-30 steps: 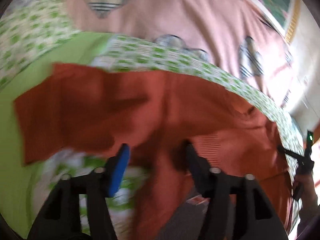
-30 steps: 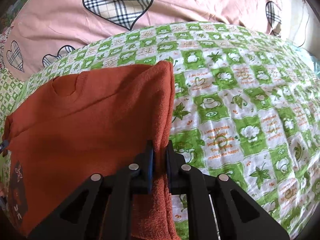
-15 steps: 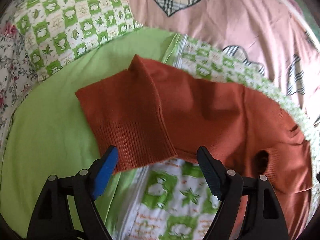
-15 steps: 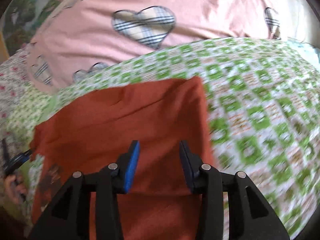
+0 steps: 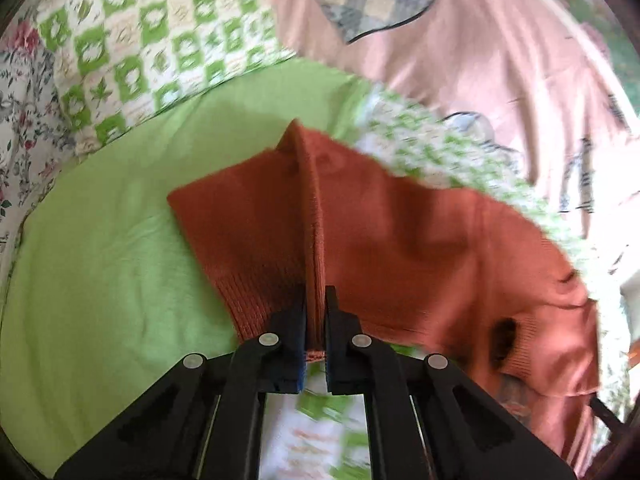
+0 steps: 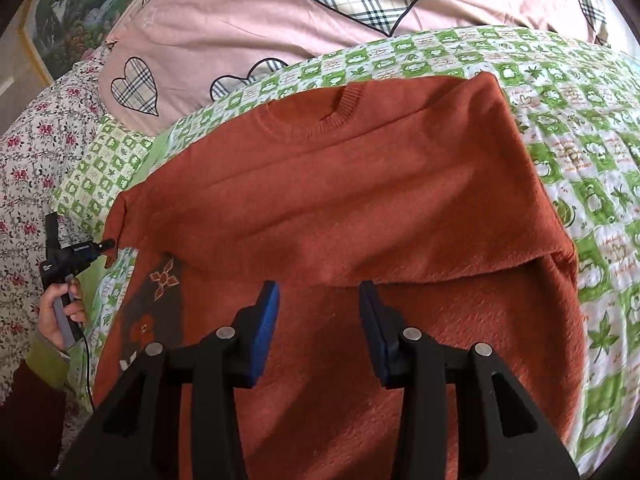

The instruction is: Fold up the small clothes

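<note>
— Item one?
— Rust-orange sweater (image 6: 360, 208), lying on the green-checked bedspread (image 6: 580, 128), collar toward the pink heart-print quilt (image 6: 248, 20). One sleeve is folded in across the body.

— Left gripper (image 5: 316, 320)?
— At the sweater's ribbed cuff (image 5: 256, 300), which lies over a plain green sheet (image 5: 100, 260). Its jaws have just closed; the pads are pinching a raised ridge of that knit.

— Right gripper (image 6: 319, 312)?
— Over the sweater's lower body, just below the folded sleeve's edge. Fingers (image 6: 268, 320) spread, nothing between them.

— Anything else?
— A hand (image 6: 60, 312) left of the sweater, gripping the left gripper's handle.
</note>
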`<state>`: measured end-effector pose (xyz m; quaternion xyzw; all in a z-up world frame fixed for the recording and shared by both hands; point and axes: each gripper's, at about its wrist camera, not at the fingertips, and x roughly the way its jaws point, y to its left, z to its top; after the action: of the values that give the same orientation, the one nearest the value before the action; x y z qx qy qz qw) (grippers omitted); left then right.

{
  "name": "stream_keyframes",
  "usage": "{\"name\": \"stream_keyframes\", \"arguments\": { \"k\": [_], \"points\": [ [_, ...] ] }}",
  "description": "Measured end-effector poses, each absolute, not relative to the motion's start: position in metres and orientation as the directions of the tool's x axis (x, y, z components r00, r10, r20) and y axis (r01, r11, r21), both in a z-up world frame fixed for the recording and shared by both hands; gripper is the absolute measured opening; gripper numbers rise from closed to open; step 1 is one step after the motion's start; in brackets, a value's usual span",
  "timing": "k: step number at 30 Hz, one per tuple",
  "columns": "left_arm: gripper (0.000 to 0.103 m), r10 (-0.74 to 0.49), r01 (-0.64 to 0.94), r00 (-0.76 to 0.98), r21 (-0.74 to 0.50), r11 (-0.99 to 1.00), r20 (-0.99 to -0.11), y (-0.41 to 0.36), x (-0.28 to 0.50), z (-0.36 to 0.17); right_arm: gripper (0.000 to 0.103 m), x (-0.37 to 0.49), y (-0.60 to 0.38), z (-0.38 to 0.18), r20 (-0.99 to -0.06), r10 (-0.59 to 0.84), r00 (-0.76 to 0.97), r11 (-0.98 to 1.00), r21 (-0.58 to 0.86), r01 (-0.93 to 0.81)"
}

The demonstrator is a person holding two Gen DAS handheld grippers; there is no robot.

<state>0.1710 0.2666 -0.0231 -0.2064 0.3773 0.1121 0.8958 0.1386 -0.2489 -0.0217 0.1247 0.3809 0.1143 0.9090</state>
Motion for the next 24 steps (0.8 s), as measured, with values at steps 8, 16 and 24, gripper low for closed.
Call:
{"name": "stream_keyframes", "arguments": {
  "k": [8, 16, 24],
  "points": [
    [0.003, -0.195, -0.041, 0.79, -0.367, 0.929, -0.582, 0.151, 0.163, 0.043, 0.043, 0.128, -0.256, -0.017, -0.646, 0.311, 0.697, 0.937, 0.333, -0.11],
    [0.003, -0.487, 0.294, 0.702, -0.411, 0.863, -0.519, -0.009, 0.196, 0.069, 0.043, 0.115, -0.281, -0.012, -0.627, 0.294, 0.721, 0.932, 0.355, -0.072],
    [0.003, -0.599, 0.391, 0.557, -0.454, 0.8, -0.575, -0.124, 0.253, 0.025, 0.043, 0.108, -0.319, -0.014, -0.624, 0.254, 0.739, 0.926, 0.377, 0.0]
  ]
}}
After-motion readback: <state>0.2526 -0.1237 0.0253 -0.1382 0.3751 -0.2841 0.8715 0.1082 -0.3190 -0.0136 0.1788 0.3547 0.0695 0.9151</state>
